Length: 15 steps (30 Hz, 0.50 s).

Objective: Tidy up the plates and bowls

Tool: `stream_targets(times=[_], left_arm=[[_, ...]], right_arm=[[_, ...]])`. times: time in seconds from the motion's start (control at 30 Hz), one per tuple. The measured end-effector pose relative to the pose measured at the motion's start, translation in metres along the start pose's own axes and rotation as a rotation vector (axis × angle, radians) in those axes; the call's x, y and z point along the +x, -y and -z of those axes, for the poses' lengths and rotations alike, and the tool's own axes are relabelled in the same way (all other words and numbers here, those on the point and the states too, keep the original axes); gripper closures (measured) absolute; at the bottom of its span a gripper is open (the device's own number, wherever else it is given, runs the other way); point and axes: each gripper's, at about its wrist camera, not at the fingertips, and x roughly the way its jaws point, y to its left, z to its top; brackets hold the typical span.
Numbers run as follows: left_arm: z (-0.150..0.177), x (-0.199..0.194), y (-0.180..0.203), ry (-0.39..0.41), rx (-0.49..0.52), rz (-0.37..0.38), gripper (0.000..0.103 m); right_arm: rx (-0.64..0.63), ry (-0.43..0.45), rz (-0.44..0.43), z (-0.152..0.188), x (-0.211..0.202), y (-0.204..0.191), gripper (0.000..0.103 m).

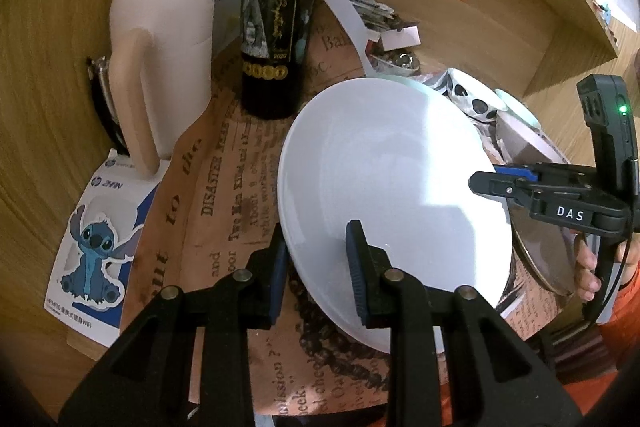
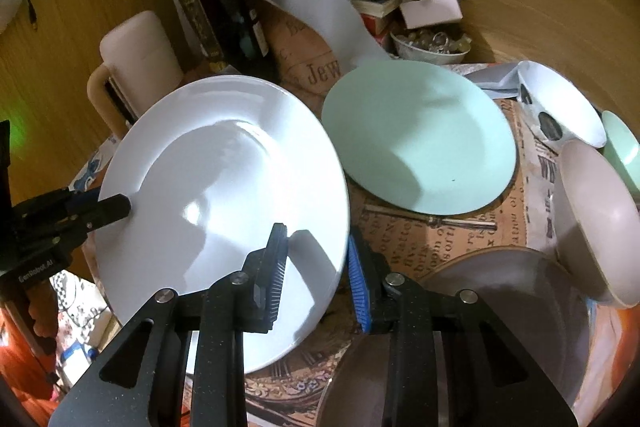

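A large white plate (image 1: pixel 384 163) hangs tilted above the table, held at two sides. My left gripper (image 1: pixel 317 241) is shut on its near rim, one finger on top and one beneath. At the plate's far right rim sits my right gripper (image 1: pixel 486 183), clamped on the edge. From the right wrist view the same white plate (image 2: pixel 224 179) fills the left half, its right rim pinched by my right gripper (image 2: pixel 316 239), while my left gripper (image 2: pixel 118 207) grips the opposite edge. A mint green plate (image 2: pixel 420 139) lies flat on the table just behind it.
A spotted white bowl (image 2: pixel 560 107), a small mint bowl (image 2: pixel 622 143), a beige bowl (image 2: pixel 600 219) and a grey plate (image 2: pixel 500 307) crowd the right. A dark wine bottle (image 1: pixel 276 19) and a beige jug (image 1: pixel 160 67) stand at the back left, with papers behind them.
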Motion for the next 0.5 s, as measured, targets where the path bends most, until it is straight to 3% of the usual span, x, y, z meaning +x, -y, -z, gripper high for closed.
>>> stream_targets(times=[0.5], left_arm=[[-0.013,-0.007,0.029,0.063,0.047,0.037,0.075]], right_arm=[[0.051,0.082,0.021,0.004,-0.034,0.022,0.076]])
